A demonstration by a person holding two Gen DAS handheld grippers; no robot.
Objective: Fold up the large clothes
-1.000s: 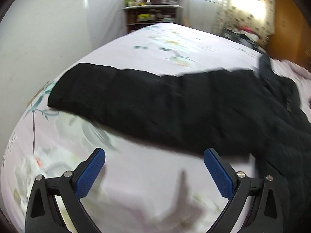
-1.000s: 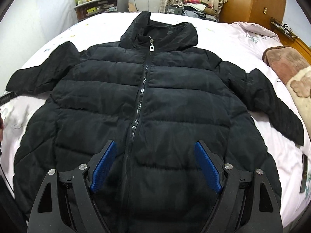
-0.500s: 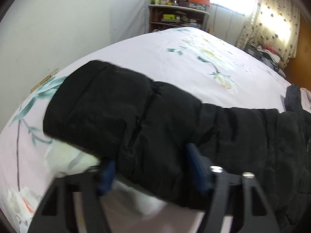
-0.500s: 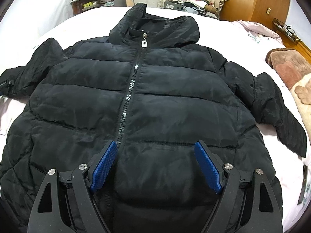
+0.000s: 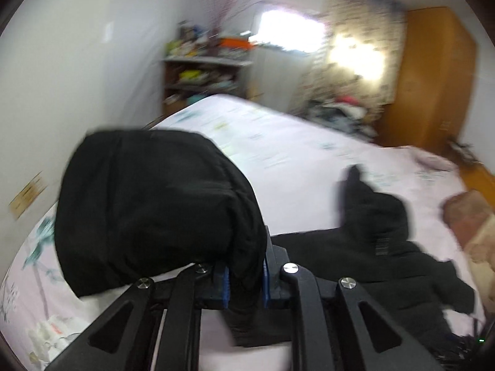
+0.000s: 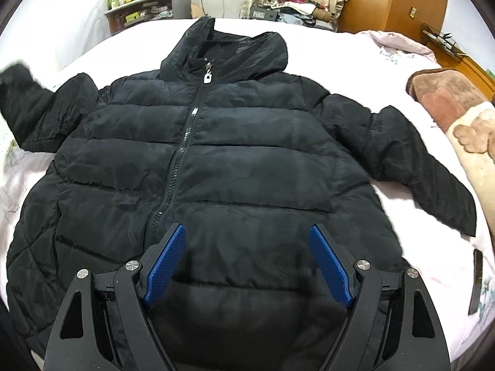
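A black hooded puffer jacket [image 6: 247,160] lies face up and zipped on the bed, its hood at the far end. In the left wrist view my left gripper [image 5: 244,278] is shut on the jacket's sleeve [image 5: 154,204], whose cuff end bulges up above the blue pads, lifted off the sheet. The same raised sleeve [image 6: 27,105] shows at the left edge of the right wrist view. My right gripper [image 6: 247,266] hovers open over the jacket's lower front, nothing between its blue pads [image 6: 167,262]. The other sleeve [image 6: 417,164] lies spread to the right.
The bed carries a pale pink floral sheet [image 5: 294,160]. A brown and cream blanket [image 6: 458,117] lies at the right edge, with a dark flat object [image 6: 476,281] beside it. A cluttered shelf [image 6: 145,9] and a wooden wardrobe [image 6: 399,0] stand beyond the bed.
My left gripper went from open above the sheet to closed on the sleeve and has lifted it. The right gripper drifted slightly over the jacket, still open.
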